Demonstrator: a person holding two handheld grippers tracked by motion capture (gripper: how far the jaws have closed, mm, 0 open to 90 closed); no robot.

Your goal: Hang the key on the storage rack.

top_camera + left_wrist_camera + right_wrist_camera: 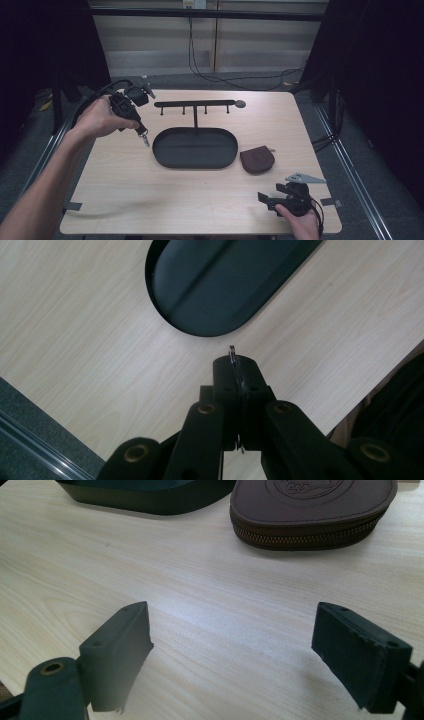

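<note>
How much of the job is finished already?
Done: the left gripper is shut on a small metal ring and holds it above the table. In hand: carrying it near the black oval tray. Left: probably putting it on the hook rack, whose hooks look bare. The right gripper waits open, near the brown pouch.

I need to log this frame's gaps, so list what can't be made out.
- Metal piece in the left claw: clamped pads hide most of it in the left gripper view; too small in the high view to identify.
- Pouch: cut off by the top edge, right gripper view; its embossed mark is unreadable.
- Tray: cut off by the top edge, left gripper view.
</note>
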